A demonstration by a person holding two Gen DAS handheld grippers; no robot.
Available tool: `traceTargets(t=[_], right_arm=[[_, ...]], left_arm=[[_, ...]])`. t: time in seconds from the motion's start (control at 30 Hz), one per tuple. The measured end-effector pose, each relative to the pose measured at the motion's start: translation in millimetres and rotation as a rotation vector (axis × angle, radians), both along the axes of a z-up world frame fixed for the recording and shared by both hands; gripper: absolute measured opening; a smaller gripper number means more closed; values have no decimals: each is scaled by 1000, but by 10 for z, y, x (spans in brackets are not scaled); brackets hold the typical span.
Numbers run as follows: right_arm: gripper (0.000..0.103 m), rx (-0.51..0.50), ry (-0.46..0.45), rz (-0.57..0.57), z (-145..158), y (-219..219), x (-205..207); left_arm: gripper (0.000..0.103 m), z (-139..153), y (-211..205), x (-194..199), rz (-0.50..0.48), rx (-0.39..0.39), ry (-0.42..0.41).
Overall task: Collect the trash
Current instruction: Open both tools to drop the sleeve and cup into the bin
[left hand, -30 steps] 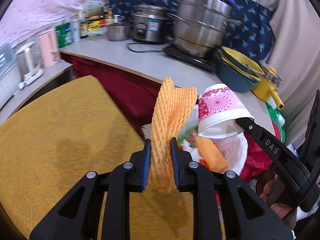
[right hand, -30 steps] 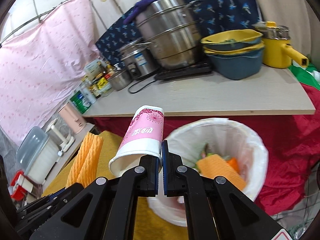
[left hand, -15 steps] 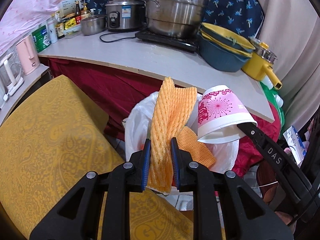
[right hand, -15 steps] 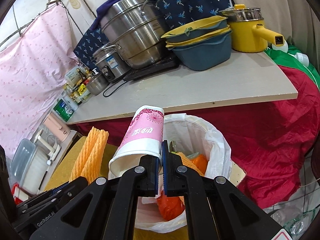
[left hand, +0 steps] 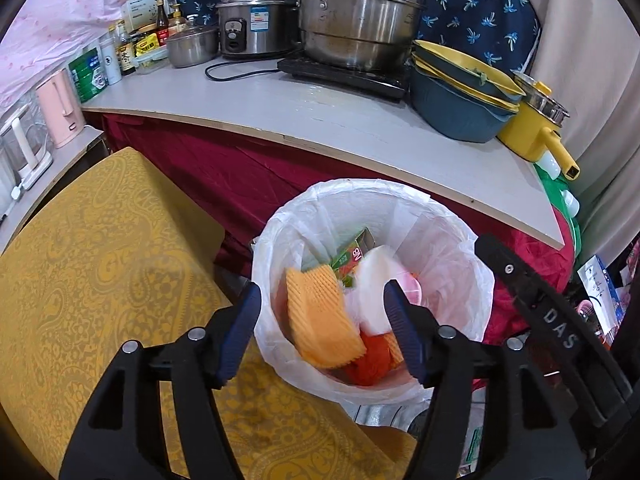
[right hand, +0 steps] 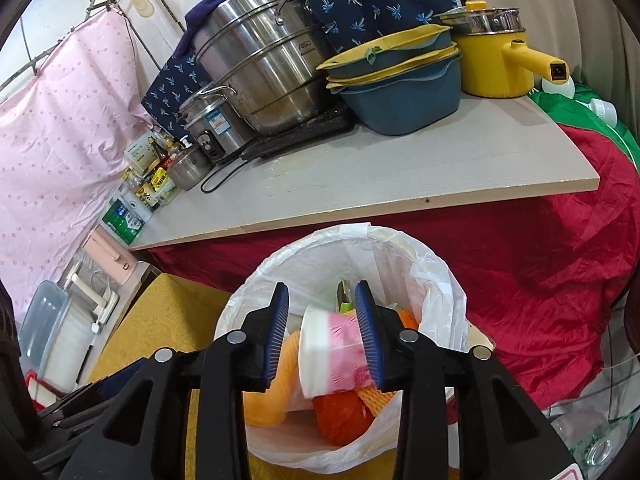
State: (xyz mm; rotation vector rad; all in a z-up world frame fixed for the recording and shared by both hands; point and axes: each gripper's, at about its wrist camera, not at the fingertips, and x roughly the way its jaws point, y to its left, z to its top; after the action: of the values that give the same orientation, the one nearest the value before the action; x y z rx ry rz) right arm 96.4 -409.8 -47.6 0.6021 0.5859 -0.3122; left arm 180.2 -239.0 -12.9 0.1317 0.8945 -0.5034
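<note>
A trash bin lined with a white plastic bag (left hand: 452, 216) (right hand: 436, 280) stands below the counter. My left gripper (left hand: 322, 334) is open above it, and the orange foam net (left hand: 320, 316) lies blurred in the bin between the open jaws. My right gripper (right hand: 322, 338) is open above the bin too. The pink-and-white paper cup (right hand: 334, 354) is on its side between the jaws, blurred; it also shows in the left wrist view (left hand: 376, 288). Orange-red trash (right hand: 340, 416) and a green carton (left hand: 352, 256) lie in the bin.
A grey counter (left hand: 320, 116) over red cloth carries steel pots (left hand: 360, 16), stacked blue-and-yellow basins (left hand: 460, 96) and a yellow pot (left hand: 536, 132). A yellow patterned surface (left hand: 100, 280) lies left of the bin. Bottles and a pink kettle (left hand: 60, 108) stand at left.
Both grippers moved over the bin and opened. The orange foam net and the paper cup left the jaws and dropped into the bin.
</note>
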Motion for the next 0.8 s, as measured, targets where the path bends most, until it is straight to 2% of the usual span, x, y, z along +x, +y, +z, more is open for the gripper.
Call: traceTargets(t=[0.33, 0.6, 0.67, 0.8], right_arm=[[40, -24, -20, 25, 196, 138, -96], [54, -117, 9, 71, 354, 395, -273], [59, -144, 22, 91, 381, 470, -316], [72, -194, 52, 109, 409, 632, -443]], left_arm=[[70, 151, 182, -65, 32, -14, -30], [71, 255, 448, -180, 66, -14, -60], [84, 264, 527, -220, 80, -12, -67], [89, 284, 720, -306, 116, -12, -84]])
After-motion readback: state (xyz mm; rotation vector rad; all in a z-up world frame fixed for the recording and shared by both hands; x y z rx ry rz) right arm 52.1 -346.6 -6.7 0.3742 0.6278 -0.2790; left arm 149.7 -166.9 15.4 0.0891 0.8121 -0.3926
